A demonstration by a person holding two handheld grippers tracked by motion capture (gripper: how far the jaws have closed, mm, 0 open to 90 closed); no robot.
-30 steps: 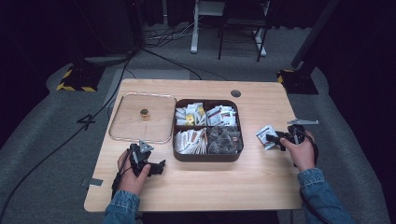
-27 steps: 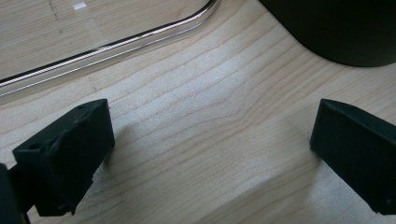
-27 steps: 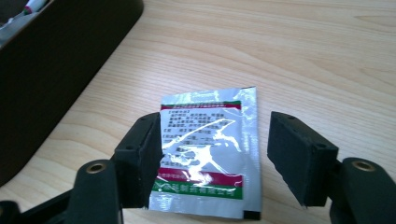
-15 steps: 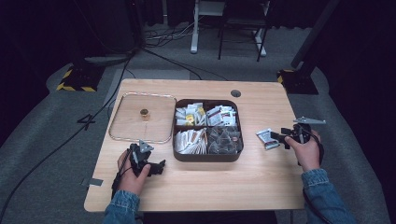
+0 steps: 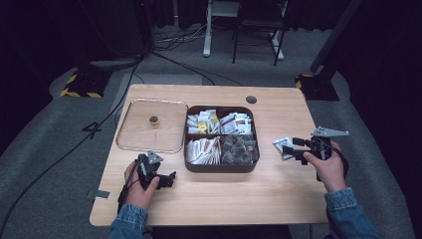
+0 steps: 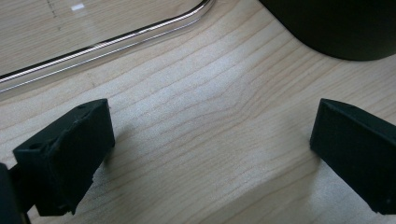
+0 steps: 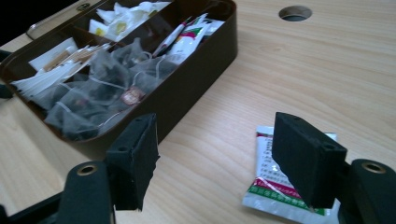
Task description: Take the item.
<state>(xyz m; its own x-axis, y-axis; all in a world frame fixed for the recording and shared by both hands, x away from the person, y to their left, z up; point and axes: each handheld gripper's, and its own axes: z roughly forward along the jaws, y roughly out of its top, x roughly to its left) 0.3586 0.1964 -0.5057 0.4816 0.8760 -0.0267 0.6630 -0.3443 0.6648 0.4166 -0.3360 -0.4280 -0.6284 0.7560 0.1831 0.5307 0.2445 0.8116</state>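
Lying flat on the worktop (image 5: 298, 99) just right of the brown box, the white sachet (image 7: 285, 179) with its green and red print is free now: the right gripper (image 7: 224, 161) has its jaws spread wide, one of them hanging over the packet's right part, nothing pinched between them. A second ago that gripper sat closer over the packet, and since then it has drawn back a little toward the worktop's right edge. To me that reads as a packet taken out of the tea box (image 5: 221, 139) and set down, with the release just finished, though it could as easily be a sachet about to go in.

The box itself stands open in the middle, four compartments packed with paper sachets and mesh tea bags. Its clear lid (image 5: 152, 124) with the small knob lies on the worktop to the left. The left gripper (image 6: 210, 154) rests near the front edge by the lid's corner, jaws wide and empty, and has not shifted.
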